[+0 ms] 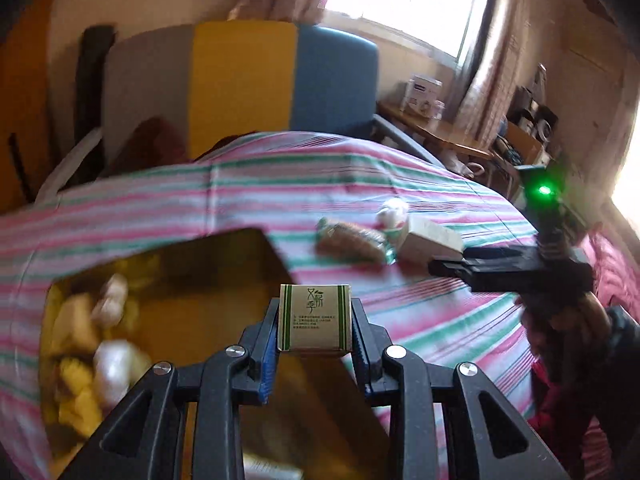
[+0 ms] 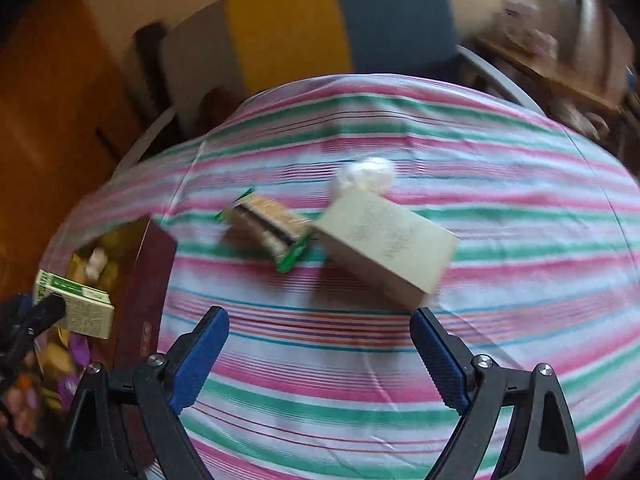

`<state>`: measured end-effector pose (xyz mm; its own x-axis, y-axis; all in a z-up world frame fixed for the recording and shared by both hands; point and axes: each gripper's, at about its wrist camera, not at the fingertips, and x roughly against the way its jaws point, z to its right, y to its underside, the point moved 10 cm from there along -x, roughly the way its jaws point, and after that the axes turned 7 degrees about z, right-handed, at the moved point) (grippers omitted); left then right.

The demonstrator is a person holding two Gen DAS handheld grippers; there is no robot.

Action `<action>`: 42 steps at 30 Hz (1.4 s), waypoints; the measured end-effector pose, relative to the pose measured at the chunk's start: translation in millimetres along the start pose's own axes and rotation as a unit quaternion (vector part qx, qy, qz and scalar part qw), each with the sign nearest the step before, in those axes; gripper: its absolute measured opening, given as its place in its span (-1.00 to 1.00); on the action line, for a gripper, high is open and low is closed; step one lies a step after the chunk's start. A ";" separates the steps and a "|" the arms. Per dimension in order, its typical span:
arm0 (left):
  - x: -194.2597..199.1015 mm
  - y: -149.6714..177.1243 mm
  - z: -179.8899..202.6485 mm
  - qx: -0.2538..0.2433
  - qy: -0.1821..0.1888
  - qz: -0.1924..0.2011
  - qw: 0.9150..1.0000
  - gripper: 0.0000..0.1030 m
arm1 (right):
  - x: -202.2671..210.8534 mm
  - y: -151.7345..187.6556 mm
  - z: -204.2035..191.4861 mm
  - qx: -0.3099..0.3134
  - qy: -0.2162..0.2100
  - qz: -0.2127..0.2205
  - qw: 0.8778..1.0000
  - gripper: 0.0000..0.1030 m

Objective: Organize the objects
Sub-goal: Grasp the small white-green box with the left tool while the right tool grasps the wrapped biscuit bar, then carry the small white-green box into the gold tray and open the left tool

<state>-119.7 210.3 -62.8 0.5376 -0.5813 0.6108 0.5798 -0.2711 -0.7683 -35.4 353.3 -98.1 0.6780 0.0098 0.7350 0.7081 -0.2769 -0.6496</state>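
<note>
My left gripper (image 1: 315,322) is shut on a small cream box with green stripes (image 1: 315,318), held above a gold-lined open box (image 1: 224,272) with several wrapped snacks inside. The same small box (image 2: 76,310) shows at the far left of the right wrist view, over the dark red box (image 2: 148,280). My right gripper (image 2: 320,344) is open and empty above the striped bedsheet (image 2: 500,280), just short of a beige carton (image 2: 384,240). A wrapped biscuit pack (image 2: 266,226) and a white wrapped ball (image 2: 366,176) lie beside the carton.
A grey, yellow and blue headboard (image 1: 244,80) stands at the far end of the bed. A wooden side table (image 1: 436,124) with boxes is at the back right under a window. An orange wooden cabinet (image 2: 48,120) is on the left.
</note>
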 end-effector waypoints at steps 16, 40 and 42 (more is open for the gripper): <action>49.8 30.7 -89.2 0.080 -0.059 0.015 0.995 -0.41 | -152.9 -45.4 -59.1 0.168 0.048 -0.098 0.980 0.58; 68.0 59.9 -54.2 0.022 -0.114 0.016 0.993 -0.41 | -53.6 66.7 -51.6 0.156 -0.016 -0.098 0.983 -0.15; 70.8 62.8 -51.4 0.020 -0.115 0.017 0.993 -0.41 | -53.5 67.2 -50.3 0.157 -0.019 -0.091 0.983 -0.14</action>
<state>-76.7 112.7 -77.7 0.6797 -0.3976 0.6164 0.5806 -0.2219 -0.7834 -34.0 285.9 -171.3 0.5366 0.0694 0.8410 0.8405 0.0440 -0.5399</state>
